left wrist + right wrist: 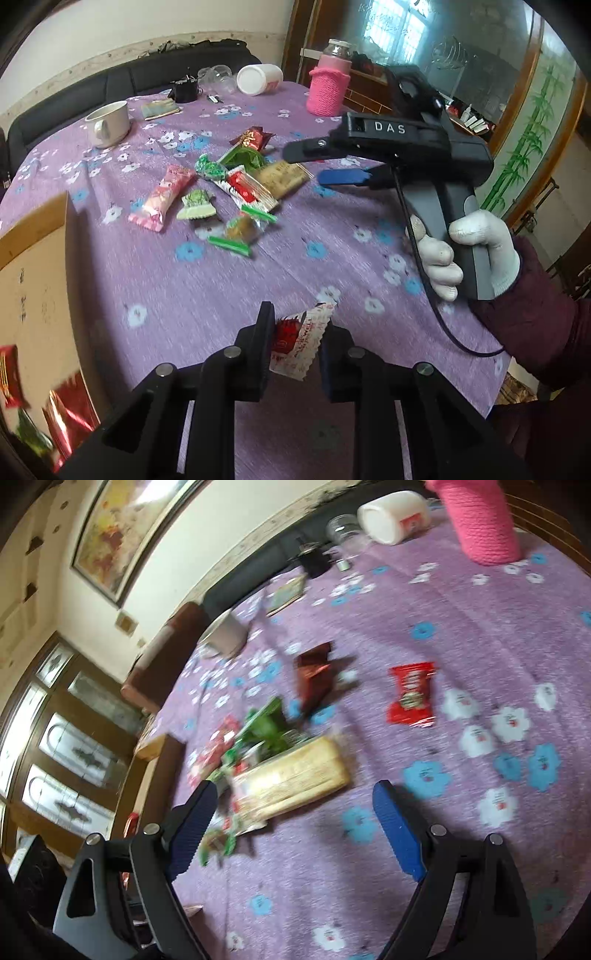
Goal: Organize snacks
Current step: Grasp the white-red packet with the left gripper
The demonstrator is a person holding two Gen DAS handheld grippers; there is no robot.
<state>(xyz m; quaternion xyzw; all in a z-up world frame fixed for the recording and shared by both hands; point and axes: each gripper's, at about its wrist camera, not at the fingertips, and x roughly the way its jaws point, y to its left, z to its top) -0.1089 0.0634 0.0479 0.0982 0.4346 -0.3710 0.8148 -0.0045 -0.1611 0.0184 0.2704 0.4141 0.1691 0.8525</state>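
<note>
**Left gripper carries a candy; the box lies to its left**

Left wrist view: my left gripper (293, 350) is pinched on a red-and-white wrapped candy (301, 339), which sits between the black fingers above the purple flowered tablecloth (221, 295). The cardboard box (37, 277) stands at the left edge of this view, close beside the gripper, with red and green wrappers already inside it near the lower left corner. So, in my judgement, the coming move is a short swing leftward over the box wall. The loose pile of snacks (229, 184) lies ahead, in the middle of the table. My right gripper (321, 166), held by a white-gloved hand (465, 254), points toward that pile from the right.

Right wrist view: the picture is blurred. My right gripper (291, 827) is spread wide and holds nothing. A tan biscuit packet (295, 775) lies between and just beyond its blue fingertips, long axis running roughly across the gap. A red packet (412, 696) lies farther off, apart from the pile.
</note>
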